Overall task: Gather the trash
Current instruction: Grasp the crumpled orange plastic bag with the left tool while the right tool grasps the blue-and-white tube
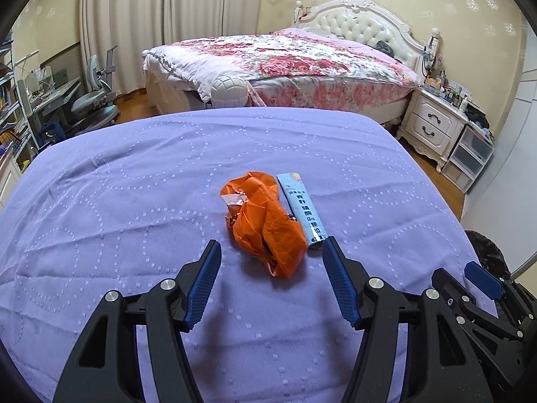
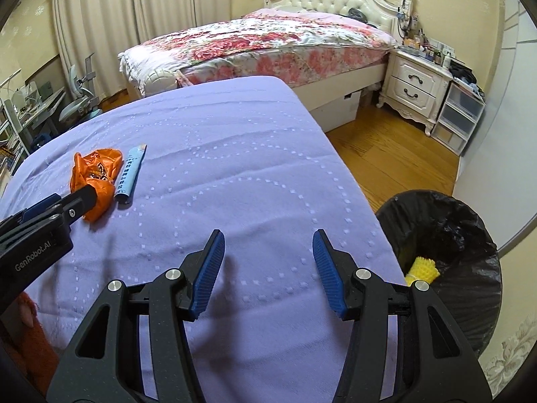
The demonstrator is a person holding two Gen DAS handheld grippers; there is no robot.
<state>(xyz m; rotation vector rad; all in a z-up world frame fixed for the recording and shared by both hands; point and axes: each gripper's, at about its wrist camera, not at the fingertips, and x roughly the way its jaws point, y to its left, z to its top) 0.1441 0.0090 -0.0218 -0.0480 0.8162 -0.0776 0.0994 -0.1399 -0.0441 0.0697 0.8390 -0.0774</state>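
- Lilac quilted cover (image 1: 134, 201): spread over the work surface; both grippers are above it.
- Left gripper (image 1: 272, 255): fingers spread, nothing pinched. Its tips flank the near end of the trash without touching it.
- Orange plastic bag (image 1: 265, 221): crumpled, lying on the cover at 12 o'clock from the left gripper.
- Light blue tube (image 1: 303, 211): lying flat, touching the bag's right side, at 1 o'clock from the left gripper.
- Right gripper (image 2: 268, 245): fingers spread, nothing between them, over bare cover. The trash lies at 10 o'clock from it.
- Bin with black liner (image 2: 470, 235): standing on the floor just beside the cover's right edge, at 3 o'clock from the right gripper. A yellow foam net (image 2: 422, 267) lies inside.
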